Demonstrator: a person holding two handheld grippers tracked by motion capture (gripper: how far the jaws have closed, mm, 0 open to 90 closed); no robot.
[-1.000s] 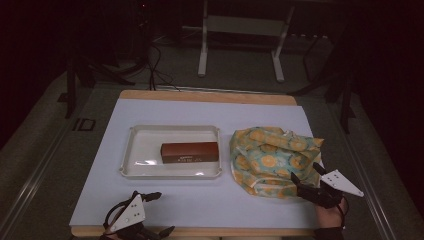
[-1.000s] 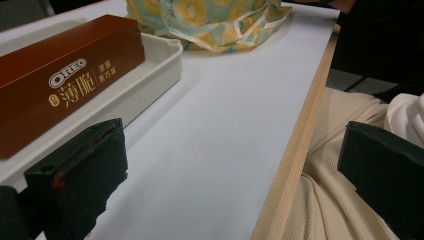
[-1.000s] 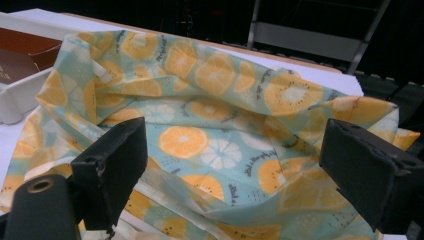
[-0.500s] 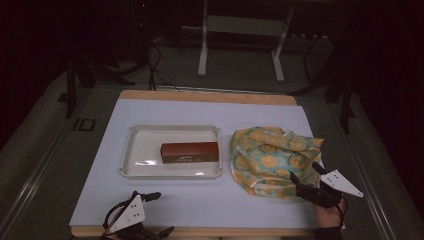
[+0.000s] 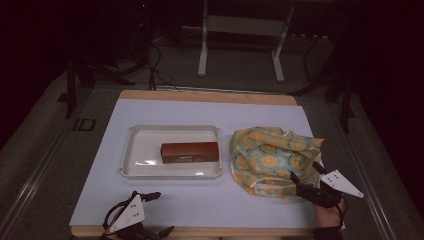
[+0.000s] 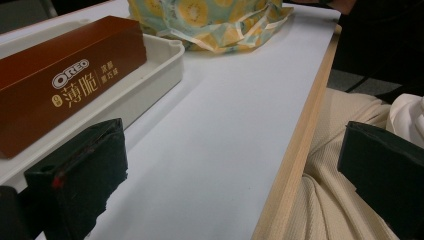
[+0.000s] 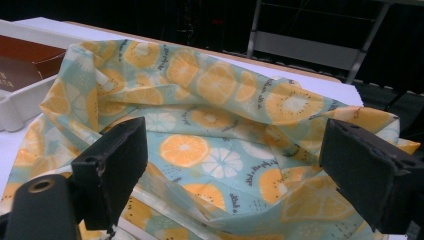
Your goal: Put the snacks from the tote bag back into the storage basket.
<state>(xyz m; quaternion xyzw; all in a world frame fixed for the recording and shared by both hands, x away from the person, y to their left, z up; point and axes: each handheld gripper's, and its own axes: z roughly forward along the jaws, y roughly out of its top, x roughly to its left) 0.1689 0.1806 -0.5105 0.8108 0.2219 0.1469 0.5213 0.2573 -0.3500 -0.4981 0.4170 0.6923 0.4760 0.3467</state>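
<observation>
Low at table edge, right gripper (image 5: pixel 306 179) jaws spread toward fruit-print bag (image 5: pixel 272 157)

Pale blue cloth bag (image 5: pixel 272 160) printed with orange and white citrus slices; brown box (image 5: pixel 190 152) with white lettering; white tray (image 5: pixel 135 150); black jaws.

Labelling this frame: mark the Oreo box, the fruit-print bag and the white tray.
Oreo box (image 5: pixel 190 152): high view, middle of its brown top.
Fruit-print bag (image 5: pixel 272 160): high view, middle of the crumpled fabric.
White tray (image 5: pixel 142 150): high view, bare floor left of the box.
</observation>
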